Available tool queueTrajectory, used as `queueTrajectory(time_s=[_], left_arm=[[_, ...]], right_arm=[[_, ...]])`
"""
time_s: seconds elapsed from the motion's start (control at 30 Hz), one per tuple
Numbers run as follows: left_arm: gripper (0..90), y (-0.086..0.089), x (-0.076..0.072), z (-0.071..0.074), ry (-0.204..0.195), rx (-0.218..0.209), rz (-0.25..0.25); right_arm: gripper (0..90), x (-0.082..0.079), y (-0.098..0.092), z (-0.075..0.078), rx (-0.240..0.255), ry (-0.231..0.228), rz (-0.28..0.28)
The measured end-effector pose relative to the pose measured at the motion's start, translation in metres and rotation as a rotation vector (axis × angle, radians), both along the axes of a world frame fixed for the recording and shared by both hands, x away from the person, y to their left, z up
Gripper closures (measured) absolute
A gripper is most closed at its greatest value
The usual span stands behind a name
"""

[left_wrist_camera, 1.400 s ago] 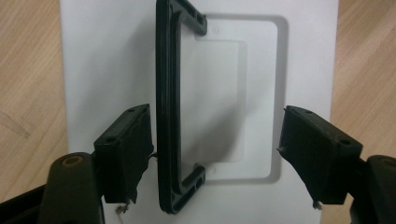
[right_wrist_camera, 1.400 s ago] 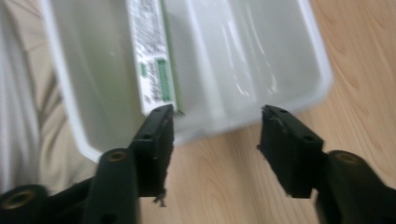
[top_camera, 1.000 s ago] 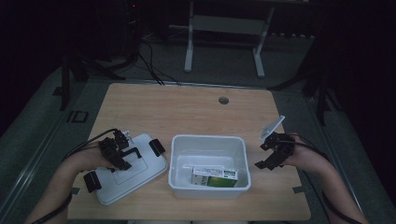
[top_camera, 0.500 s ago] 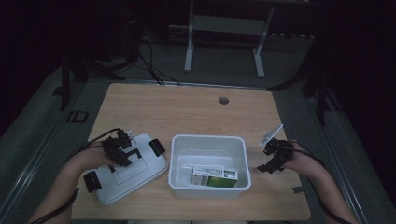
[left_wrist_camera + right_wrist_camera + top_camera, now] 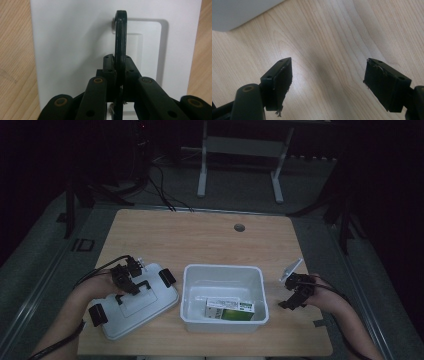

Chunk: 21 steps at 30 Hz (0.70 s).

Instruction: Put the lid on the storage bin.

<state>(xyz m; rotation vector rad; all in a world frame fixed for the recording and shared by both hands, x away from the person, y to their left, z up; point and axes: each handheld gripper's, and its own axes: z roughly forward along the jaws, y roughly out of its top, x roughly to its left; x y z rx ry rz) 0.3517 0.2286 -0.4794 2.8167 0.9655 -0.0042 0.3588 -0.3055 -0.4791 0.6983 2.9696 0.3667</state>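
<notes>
The left gripper (image 5: 127, 279) has just closed its jaws on the black handle (image 5: 121, 37) of the white lid (image 5: 145, 312), flat on the table (image 5: 200, 232). Just right stands the white bin (image 5: 225, 275) holding a green carton (image 5: 231, 310). Beyond it, the right gripper (image 5: 328, 82), jaws spread and empty, has sunk toward the wood.

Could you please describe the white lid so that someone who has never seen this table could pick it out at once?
On the wooden table, look to the left of the open white bin that holds a green and white carton. There a flat white lid lies tilted, with black latches at its ends. Unlike the bin, it is shallow and has a black centre handle, which the left tongs pinch.
</notes>
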Motion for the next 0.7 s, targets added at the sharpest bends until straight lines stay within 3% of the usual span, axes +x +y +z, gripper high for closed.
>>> queueTrajectory(time_s=[0.17, 0.33, 0.63, 0.7], left_arm=[[83.7, 0.009, -0.004, 0.016, -0.001, -0.016, 0.010], [83.7, 0.015, -0.009, 0.036, -0.005, -0.002, 0.020], [83.7, 0.015, -0.022, 0.068, -0.028, -0.013, -0.001], [83.7, 0.015, -0.024, 0.076, -0.031, -0.032, -0.009]], right_arm=[[22.2, 0.000, -0.002, -0.001, -0.002, -0.006, -0.001], [22.1, 0.000, -0.002, 0.000, 0.005, -0.016, -0.005], [21.7, -0.002, 0.000, -0.001, -0.003, -0.019, -0.009], [21.7, -0.002, 0.000, -0.002, -0.004, -0.021, -0.004]])
